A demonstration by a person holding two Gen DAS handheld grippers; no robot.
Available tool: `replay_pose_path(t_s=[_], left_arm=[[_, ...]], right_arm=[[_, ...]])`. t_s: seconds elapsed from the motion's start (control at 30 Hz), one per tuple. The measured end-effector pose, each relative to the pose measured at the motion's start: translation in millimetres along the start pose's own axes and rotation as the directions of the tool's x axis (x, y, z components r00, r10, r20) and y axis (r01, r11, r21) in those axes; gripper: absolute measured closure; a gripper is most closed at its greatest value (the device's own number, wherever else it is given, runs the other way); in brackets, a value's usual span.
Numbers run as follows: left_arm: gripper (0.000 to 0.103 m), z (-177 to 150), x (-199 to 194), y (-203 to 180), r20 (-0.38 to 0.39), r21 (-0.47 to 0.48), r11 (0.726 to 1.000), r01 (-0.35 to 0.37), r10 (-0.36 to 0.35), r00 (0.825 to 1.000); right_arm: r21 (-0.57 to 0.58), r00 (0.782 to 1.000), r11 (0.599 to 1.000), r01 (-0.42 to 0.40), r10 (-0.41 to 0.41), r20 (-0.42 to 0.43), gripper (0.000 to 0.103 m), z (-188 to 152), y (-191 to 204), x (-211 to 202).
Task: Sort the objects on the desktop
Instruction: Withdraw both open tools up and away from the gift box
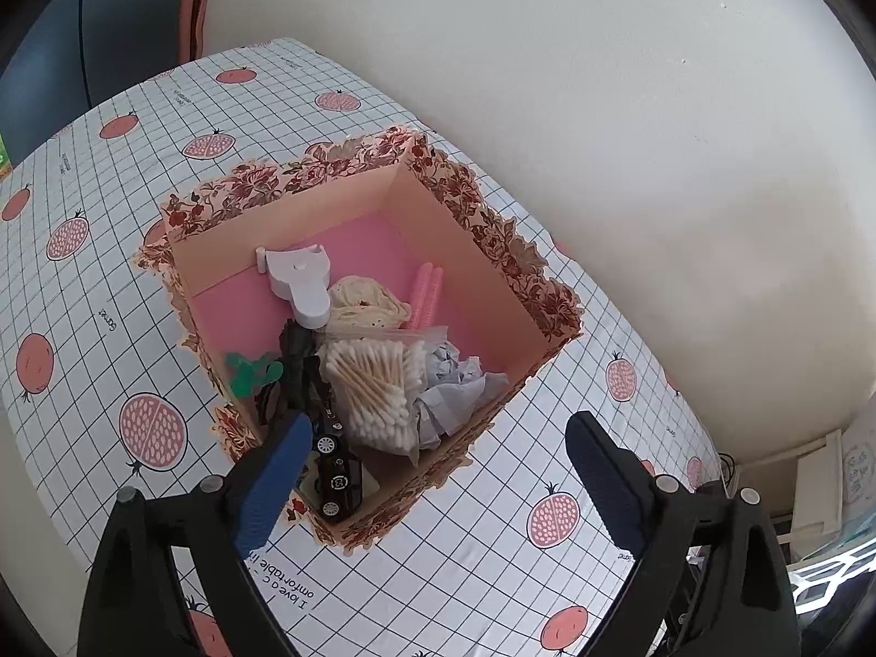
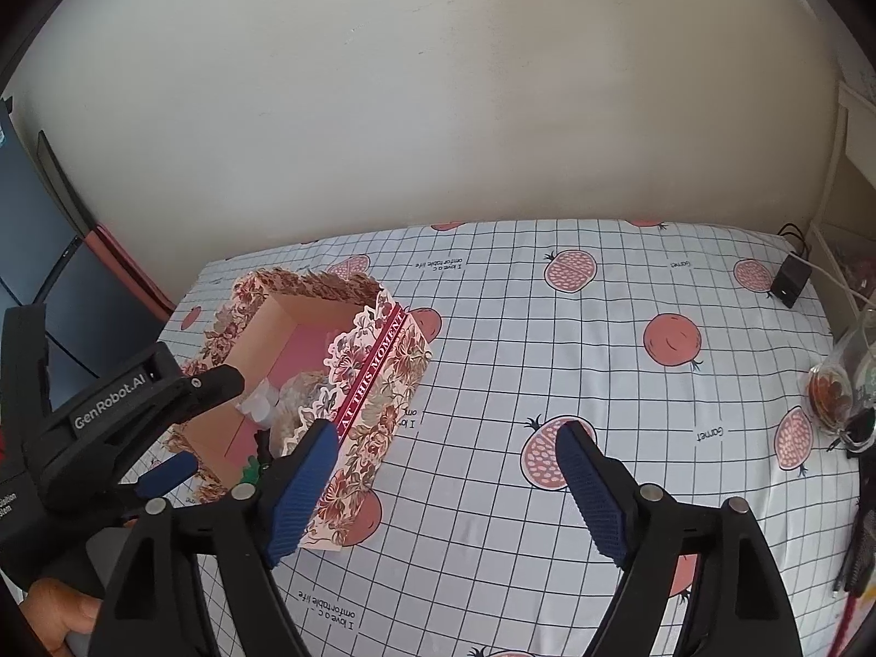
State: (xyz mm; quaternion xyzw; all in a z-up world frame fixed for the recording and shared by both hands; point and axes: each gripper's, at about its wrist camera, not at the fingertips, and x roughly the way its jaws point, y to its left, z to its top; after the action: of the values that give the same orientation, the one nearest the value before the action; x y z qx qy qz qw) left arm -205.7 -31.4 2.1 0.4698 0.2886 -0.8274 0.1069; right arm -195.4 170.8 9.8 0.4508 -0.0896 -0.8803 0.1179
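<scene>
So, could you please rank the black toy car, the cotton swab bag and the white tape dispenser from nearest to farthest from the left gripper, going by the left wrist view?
From the left gripper:
1. Black toy car, in the box's near corner, beside the left finger.
2. Cotton swab bag, mid-box, just beyond the car.
3. White tape dispenser, against the far pink wall.

We see a tablecloth [image 2: 602, 361] with a dark grid and pink pomegranate prints spread over the surface, backed by a plain cream wall [image 2: 438, 109]. Near the far right corner sits a small black adapter [image 2: 789, 279] with a white cable running off it. At the right edge stands a glass jar [image 2: 832, 391] — its contents look reddish. A dark screen [image 2: 27, 230] shows at the left.
</scene>
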Motion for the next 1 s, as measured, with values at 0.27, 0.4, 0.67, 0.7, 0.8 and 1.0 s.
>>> replay_pose_path(t_s=[0.27,0.4,0.67,0.7,0.8,1.0], left_arm=[[0.002,-3.9,-3.5,-8.1,0.024,0.025,1.0,-0.014,0.013,1.0],[0.001,-6.1,-5.6,-12.8,0.037,0.039,0.999,-0.021,0.02,0.999],[0.0,-12.7,-7.7,-24.2,0.038,0.086,0.996,-0.034,0.031,0.999],[0.0,-14.5,-8.1,-26.4,0.039,0.096,0.994,-0.041,0.037,0.999],[0.0,-19.9,-8.1,-33.6,0.034,0.137,0.989,-0.057,0.053,0.998],[0.0,-34.6,-11.9,-42.7,0.018,0.197,0.978,-0.069,0.067,0.998]], right_arm=[[-0.01,1.0,1.0,0.003,-0.003,0.014,0.003,-0.4,-4.7,-4.1],[-0.01,1.0,1.0,0.009,-0.008,0.02,0.0,-0.1,-9.7,-7.0],[-0.021,0.999,0.999,0.038,-0.037,0.031,0.0,0.3,-20.8,-14.7],[-0.019,0.999,0.999,0.041,-0.041,0.033,0.0,0.4,-22.9,-16.3],[-0.021,0.997,0.998,0.057,-0.056,0.043,0.0,0.1,-28.5,-21.5],[-0.03,0.991,0.993,0.117,-0.115,0.066,0.0,-3.4,-38.9,-34.4]])
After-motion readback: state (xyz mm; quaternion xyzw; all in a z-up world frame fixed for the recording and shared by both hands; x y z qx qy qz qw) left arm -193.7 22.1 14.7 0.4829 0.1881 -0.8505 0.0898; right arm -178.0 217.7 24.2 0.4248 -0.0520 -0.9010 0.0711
